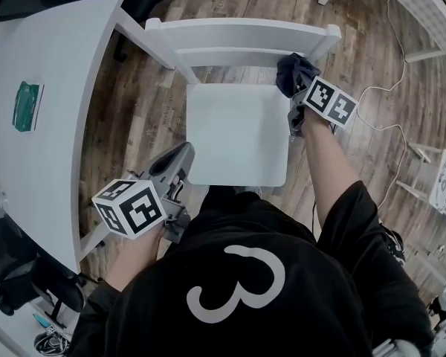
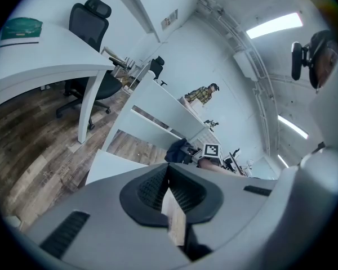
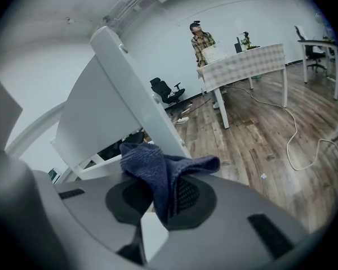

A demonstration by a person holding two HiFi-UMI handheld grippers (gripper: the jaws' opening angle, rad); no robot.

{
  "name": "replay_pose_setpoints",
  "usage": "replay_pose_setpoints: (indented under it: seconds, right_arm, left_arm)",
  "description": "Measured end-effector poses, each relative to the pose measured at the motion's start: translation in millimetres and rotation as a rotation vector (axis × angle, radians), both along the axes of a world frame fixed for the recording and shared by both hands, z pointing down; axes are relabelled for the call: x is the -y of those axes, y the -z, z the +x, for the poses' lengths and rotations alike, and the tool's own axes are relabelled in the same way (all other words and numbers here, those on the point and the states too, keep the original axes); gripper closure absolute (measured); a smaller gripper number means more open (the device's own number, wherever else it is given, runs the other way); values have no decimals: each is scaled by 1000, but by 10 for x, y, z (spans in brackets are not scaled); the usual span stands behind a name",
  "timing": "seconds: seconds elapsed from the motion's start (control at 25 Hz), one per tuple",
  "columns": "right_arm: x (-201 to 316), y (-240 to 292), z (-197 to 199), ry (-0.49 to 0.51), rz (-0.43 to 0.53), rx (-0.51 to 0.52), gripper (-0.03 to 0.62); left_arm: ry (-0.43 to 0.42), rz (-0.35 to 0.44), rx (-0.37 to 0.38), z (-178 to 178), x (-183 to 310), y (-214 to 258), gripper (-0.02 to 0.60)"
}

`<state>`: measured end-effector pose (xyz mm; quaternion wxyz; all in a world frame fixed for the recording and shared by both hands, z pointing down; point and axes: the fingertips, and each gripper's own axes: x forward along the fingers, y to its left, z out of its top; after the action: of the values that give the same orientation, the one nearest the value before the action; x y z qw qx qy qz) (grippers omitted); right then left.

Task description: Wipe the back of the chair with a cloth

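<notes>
Dark blue cloth [image 1: 293, 71] sits against the right end of the white chair [image 1: 238, 32] back, by its right post. Right gripper [image 1: 297, 95] jaws are clamped on the cloth. Left gripper [image 1: 183, 155] hangs off the chair seat's front-left corner, jaws closed together, empty. White desk [image 1: 67, 88] left of the chair.

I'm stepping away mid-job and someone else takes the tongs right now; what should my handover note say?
Right tongs: shut on the dark blue cloth, at the right end of the chair back.
Left tongs: shut, empty, low by the seat's near left corner.
Done: cloth gripped; how much is wiped cannot be told.
To do: wipe along the back.
</notes>
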<state>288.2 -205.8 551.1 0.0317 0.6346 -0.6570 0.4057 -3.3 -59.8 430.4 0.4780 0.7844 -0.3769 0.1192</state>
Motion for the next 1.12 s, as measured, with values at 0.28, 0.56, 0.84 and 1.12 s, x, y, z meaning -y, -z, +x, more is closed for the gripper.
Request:
replay_pose_setpoints:
  seconds: [0.28, 0.56, 0.84, 1.12]
  right_arm:
    - [-298, 257, -314, 161, 63, 52, 542]
    - [-963, 994, -632, 391, 221, 60, 542]
    - [-1979, 1619, -844, 631, 308, 74, 542]
    - [-2842, 2109, -889, 626, 371, 78, 542]
  left_arm:
    - [101, 49, 24, -158, -292, 143, 568]
    - [108, 87, 16, 27, -648, 336, 568]
    - [-102, 170, 11, 507, -992, 512, 568]
    - [-235, 228, -114, 784, -1360, 885, 568]
